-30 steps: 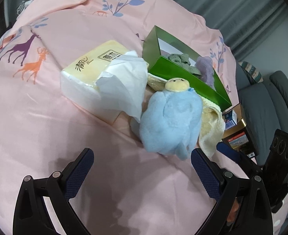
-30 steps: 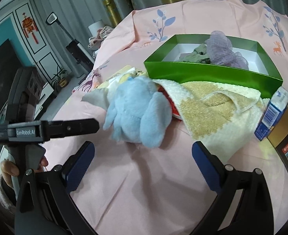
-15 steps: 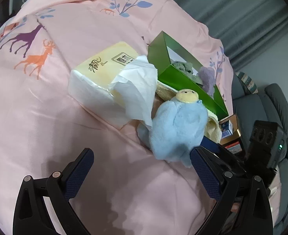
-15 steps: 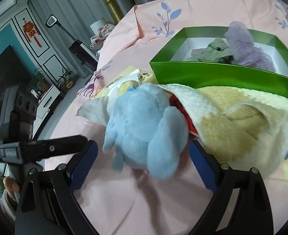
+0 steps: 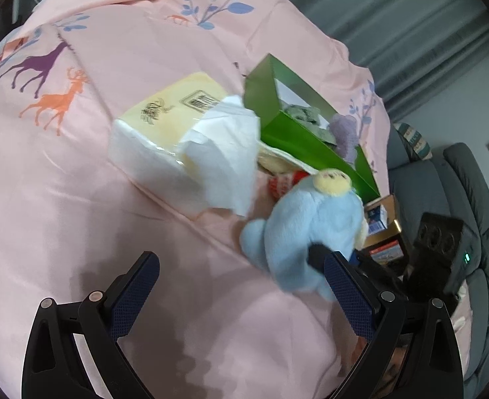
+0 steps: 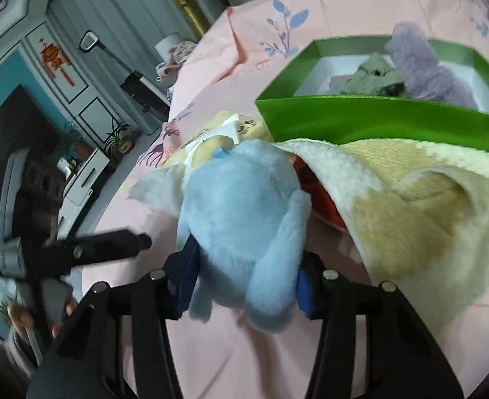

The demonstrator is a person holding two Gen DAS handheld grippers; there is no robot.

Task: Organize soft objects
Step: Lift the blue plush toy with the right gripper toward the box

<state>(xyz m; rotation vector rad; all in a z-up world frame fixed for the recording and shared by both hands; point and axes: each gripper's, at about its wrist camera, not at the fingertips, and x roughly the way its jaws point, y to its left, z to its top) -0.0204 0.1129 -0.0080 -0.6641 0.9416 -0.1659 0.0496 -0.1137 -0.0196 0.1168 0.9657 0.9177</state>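
The right claw (image 6: 244, 282) has just been closing and its pads press on both sides of a blue plush toy (image 6: 244, 219). The left claw (image 5: 241, 292) stands wide, holding nothing.

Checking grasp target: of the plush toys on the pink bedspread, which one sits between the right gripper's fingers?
The light-blue plush toy, clamped by the right gripper; the purple and grey-green plush toys lie inside the green box.

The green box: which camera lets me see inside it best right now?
The right wrist view. It looks over the near wall of the green box onto its white floor, with a purple plush and a grey-green one inside. The left wrist view shows the box end-on, its inside mostly hidden.
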